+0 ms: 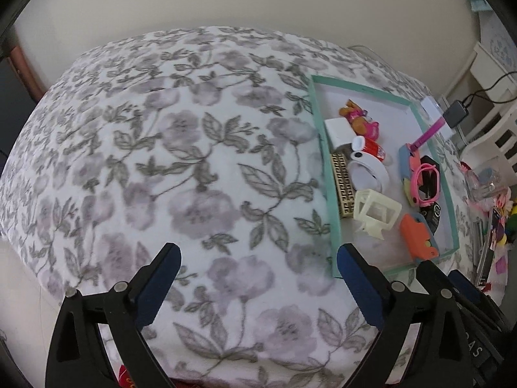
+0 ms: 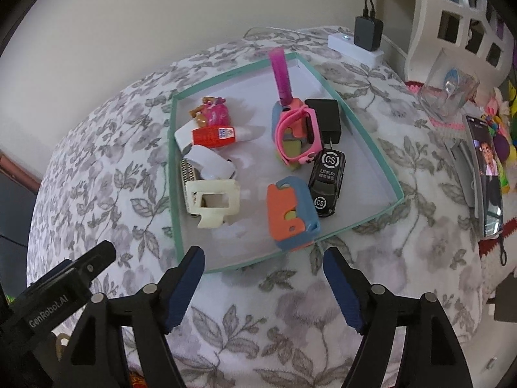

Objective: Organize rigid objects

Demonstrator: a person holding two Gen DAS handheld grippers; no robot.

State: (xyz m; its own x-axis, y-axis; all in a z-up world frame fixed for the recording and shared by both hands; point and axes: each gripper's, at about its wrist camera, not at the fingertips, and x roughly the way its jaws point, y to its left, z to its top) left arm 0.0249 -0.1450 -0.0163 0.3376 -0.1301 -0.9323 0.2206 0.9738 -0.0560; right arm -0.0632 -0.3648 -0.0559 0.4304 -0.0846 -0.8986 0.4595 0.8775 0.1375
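Note:
A teal-rimmed tray (image 2: 174, 161) lies on the floral blanket. It holds a cream hair claw (image 2: 213, 205), an orange-and-blue toy (image 2: 290, 216), a black toy car (image 2: 326, 184), pink goggles (image 2: 299, 135), a red glue bottle (image 2: 211, 135), a white ring (image 2: 211, 163), a pink toy figure (image 2: 216, 111), a black plug (image 2: 324, 116) and a magenta stick (image 2: 280, 74). My right gripper (image 2: 263, 253) stands open and empty just above the tray's near rim. My left gripper (image 1: 258, 250) hangs open and empty over bare blanket, left of the tray (image 1: 332, 220).
A white power strip (image 2: 342, 47) with a black charger (image 2: 368, 34) sits behind the tray. To the right are a clear plastic container (image 2: 449, 93), a phone (image 2: 488, 177), colourful small items and a white shelf (image 2: 429, 16). The floral blanket (image 1: 194, 161) stretches wide to the left.

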